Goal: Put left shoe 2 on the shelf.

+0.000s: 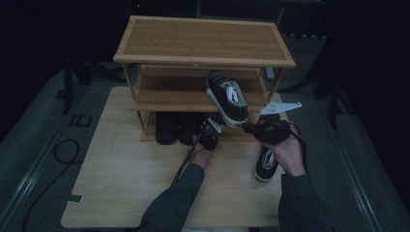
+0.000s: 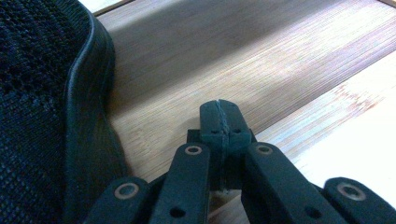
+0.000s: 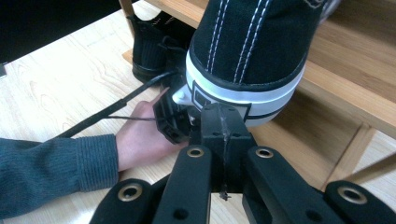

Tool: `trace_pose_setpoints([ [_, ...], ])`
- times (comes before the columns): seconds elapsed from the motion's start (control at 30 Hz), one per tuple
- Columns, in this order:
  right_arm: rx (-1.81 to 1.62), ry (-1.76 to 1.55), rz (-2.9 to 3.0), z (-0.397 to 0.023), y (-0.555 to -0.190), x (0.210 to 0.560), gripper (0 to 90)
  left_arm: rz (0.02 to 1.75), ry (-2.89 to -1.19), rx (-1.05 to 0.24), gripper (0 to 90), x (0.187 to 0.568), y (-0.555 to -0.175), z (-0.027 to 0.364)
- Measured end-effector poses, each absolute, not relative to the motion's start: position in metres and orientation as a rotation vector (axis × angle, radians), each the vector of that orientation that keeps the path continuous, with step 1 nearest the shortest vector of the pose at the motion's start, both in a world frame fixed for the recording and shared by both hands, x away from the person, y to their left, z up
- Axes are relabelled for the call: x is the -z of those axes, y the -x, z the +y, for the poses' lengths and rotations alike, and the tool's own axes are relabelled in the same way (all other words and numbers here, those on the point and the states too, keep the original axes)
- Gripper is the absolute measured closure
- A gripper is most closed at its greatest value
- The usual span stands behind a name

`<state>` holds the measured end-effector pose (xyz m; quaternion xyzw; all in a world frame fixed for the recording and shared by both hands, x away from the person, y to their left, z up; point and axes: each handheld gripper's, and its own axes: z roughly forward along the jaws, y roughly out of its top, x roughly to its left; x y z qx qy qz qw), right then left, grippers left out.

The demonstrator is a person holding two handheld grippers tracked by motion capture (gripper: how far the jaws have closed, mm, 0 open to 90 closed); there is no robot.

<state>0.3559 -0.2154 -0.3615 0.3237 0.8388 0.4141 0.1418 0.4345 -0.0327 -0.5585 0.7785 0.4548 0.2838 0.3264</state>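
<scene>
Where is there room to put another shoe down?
The top shelf of the rack is bare. The table is free left of the arms. The middle shelf has room left of the sneaker. It is crowded by the black shoes and both grippers.

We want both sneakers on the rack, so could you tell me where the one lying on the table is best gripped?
Probably at the collar around the foot opening. The sneaker on the table lies lengthwise, its white toe toward the person and its heel end under the right claw. A thin collar wall suits narrow jaws; come from above at the heel end, one jaw inside.
</scene>
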Motion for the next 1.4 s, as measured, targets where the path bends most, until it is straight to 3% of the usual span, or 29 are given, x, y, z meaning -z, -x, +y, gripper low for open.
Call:
trace_pose_setpoints([
  [1.4,-1.236,-0.842,2.450,-0.159,-0.399,0.368,90.0,1.187,-2.063,-0.757,90.0,0.558,-0.434,-0.032],
])
